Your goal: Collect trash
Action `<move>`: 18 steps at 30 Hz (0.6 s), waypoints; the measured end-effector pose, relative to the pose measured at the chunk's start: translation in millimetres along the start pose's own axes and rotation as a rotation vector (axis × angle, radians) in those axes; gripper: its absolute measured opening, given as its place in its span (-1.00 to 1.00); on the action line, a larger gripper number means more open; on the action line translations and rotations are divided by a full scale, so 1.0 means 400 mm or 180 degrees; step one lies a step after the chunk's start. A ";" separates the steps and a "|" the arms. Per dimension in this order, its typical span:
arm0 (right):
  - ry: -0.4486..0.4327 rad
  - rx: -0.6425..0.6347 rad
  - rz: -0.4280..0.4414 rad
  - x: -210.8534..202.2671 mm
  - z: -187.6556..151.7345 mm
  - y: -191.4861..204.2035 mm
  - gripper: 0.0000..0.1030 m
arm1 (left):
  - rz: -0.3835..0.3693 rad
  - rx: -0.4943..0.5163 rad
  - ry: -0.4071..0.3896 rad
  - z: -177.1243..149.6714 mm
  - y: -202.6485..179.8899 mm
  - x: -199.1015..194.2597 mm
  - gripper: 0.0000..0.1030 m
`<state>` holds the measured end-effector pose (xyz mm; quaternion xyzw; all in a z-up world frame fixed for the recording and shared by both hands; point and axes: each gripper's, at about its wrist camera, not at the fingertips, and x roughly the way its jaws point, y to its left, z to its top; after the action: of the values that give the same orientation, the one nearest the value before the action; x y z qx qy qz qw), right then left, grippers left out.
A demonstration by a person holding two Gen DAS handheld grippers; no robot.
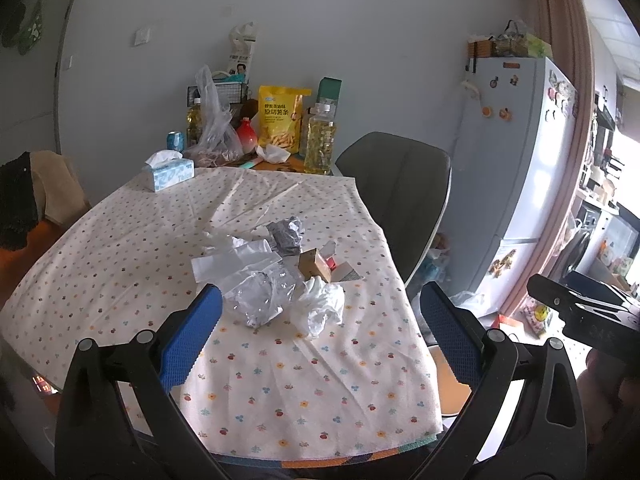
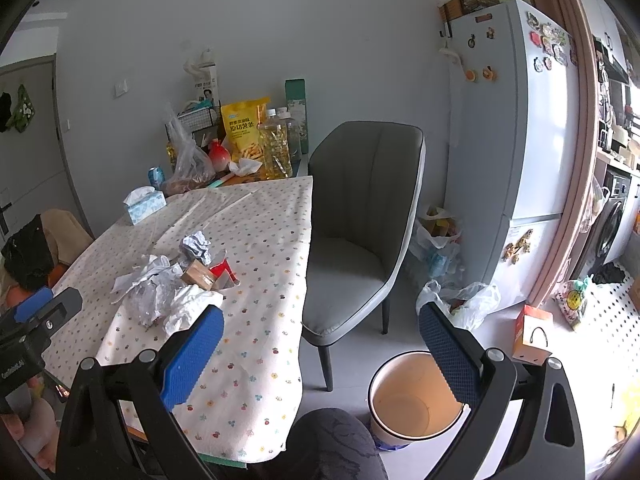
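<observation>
A lived-in home dining corner is showing here: a table (image 1: pixel 120 248) wearing a flower-dotted cloth, a padded grey chair (image 2: pixel 360 216), a fridge (image 2: pixel 520 120) carrying magnets, snack bags and oil bottles (image 1: pixel 319 140) crowding the wall, a kitchen opening beyond.

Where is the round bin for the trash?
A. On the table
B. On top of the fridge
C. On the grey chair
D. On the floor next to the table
D: the bin stands on the floor beside the table, below the right claw.
</observation>
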<state>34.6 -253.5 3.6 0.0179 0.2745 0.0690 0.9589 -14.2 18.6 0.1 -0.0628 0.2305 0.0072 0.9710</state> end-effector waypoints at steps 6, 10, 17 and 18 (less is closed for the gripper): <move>0.0016 0.0006 0.0044 -0.005 0.000 -0.006 0.85 | -0.0025 -0.0008 -0.0002 0.000 0.008 0.004 0.90; 0.0095 -0.0014 0.0071 0.009 0.003 -0.001 0.85 | -0.0056 -0.0028 0.0014 -0.003 0.014 0.007 0.90; 0.0186 -0.0021 0.0120 0.053 0.011 0.022 0.85 | -0.0093 -0.0108 0.0051 0.002 0.059 0.038 0.90; 0.0195 -0.0023 0.0126 0.059 0.012 0.026 0.85 | -0.0092 -0.0118 0.0051 0.003 0.066 0.044 0.90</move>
<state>55.6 -239.9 -3.9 0.0178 0.3032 0.0895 0.9486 0.8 44.6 -9.7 -0.0842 0.2371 -0.0030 0.9678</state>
